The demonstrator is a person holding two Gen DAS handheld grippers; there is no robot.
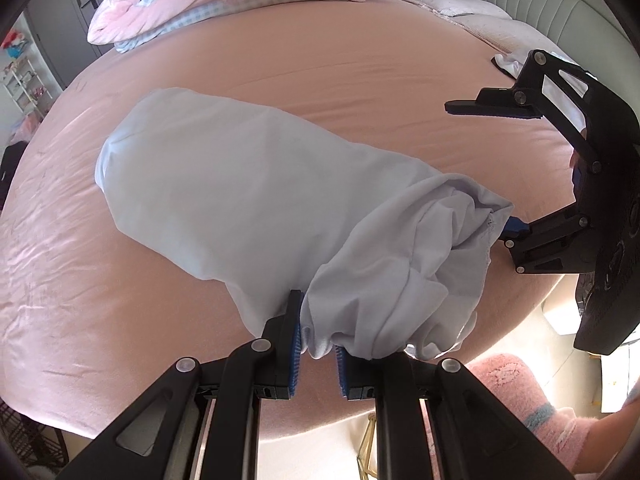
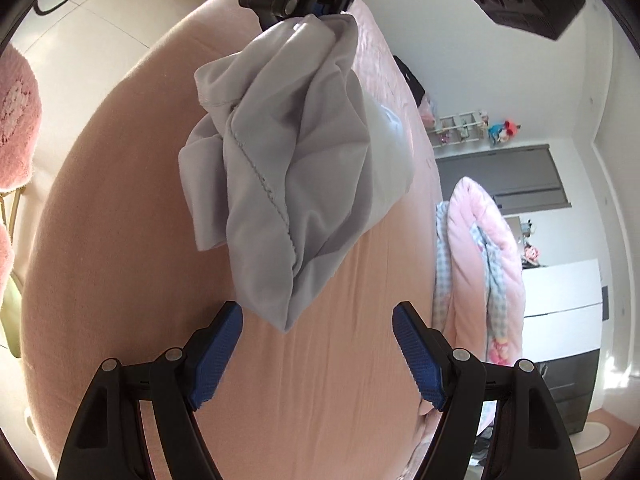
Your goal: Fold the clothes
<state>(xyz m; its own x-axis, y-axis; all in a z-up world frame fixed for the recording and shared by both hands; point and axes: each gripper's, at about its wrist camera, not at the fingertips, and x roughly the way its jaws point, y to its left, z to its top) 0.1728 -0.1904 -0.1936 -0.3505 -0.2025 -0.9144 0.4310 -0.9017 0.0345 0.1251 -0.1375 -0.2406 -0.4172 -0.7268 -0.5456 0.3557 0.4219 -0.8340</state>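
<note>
Pinching the limp, light pale-blue cotton garment point(image 1: 224, 184) at its bunched hem, left gripper point(image 1: 318, 354) nearly closed; right gripper point(image 2: 318, 344) wide, empty; grip the stitched edge.

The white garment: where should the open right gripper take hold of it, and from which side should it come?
Probably the stitched hem of the white garment. The left gripper already pinches one bunched end, and the loose folds hang toward the right gripper. Its fingers stand open just short of the hanging tip, so come straight forward, closing across the hem's ridge rather than the slack cloth.
</note>
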